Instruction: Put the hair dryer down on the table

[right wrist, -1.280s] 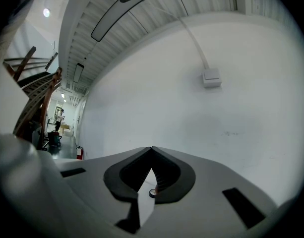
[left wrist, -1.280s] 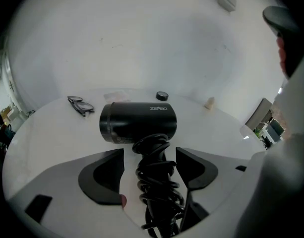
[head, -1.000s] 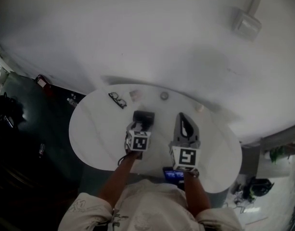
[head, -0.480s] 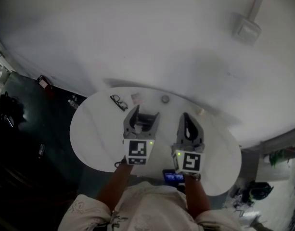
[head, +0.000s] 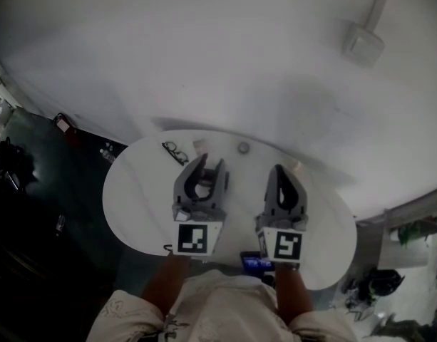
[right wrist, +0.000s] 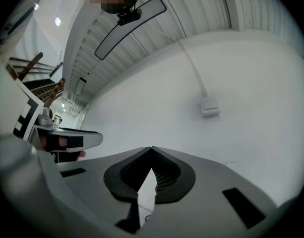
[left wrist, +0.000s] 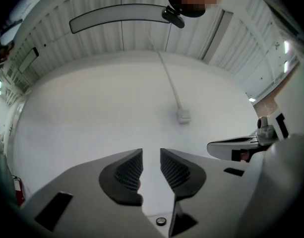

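- Your left claw [head: 212, 161] has risen off the dryer [head: 202, 188], left on the desk [head: 132, 198]; its jaws just narrowed, still apart, empty.
- Right claw [head: 279, 169]: pinched together, empty. Task looks done.

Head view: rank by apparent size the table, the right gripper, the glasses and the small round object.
1. table
2. right gripper, enlarged by nearness to the camera
3. glasses
4. small round object
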Motion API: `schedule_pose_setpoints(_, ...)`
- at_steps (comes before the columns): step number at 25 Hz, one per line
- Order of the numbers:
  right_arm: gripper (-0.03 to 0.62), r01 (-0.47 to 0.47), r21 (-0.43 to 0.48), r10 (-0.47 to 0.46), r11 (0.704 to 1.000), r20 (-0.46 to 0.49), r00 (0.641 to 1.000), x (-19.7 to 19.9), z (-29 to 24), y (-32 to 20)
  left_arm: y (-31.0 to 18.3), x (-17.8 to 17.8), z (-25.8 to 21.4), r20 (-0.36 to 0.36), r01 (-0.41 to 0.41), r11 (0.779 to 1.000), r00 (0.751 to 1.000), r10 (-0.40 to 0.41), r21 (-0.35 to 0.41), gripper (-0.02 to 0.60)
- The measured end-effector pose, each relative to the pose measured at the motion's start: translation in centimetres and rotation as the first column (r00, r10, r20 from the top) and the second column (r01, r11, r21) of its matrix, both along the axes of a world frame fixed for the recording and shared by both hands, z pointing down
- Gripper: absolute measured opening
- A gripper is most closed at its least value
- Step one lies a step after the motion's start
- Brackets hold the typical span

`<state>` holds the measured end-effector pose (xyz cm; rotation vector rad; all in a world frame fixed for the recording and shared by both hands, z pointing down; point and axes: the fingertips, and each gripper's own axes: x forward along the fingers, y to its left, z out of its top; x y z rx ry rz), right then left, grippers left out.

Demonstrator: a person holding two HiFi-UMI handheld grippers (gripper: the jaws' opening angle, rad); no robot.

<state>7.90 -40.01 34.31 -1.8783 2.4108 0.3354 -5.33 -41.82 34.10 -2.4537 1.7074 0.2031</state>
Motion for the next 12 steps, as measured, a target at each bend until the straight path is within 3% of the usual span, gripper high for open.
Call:
schedule_pose_setpoints(2,0.005,0.004,-0.001,-0.004,1.000,-0.007,1.000,-0.17,-0.08,0.02,0.23,-0.44,-0.54,-0.009,0.020,1.000,1.000,-0.020,0.013,0.012)
schedule_pose_setpoints(3,0.005,0.006,0.000,-0.006,1.000,-0.009,1.000,-0.28,-0.15,0.03,0.30,-0.53,-0.65,-0.008,0.020,1.000,1.000,-0.020,0.014,-0.005)
schedule_pose_setpoints(12,0.005,0.013,-0.009,-0.014,1.000,-0.023,1.000,-0.87,0.00,-0.04,0.21,-0.72,0.02,-0.017,0.013,1.000,1.000,-0.013,-0.003,-0.005)
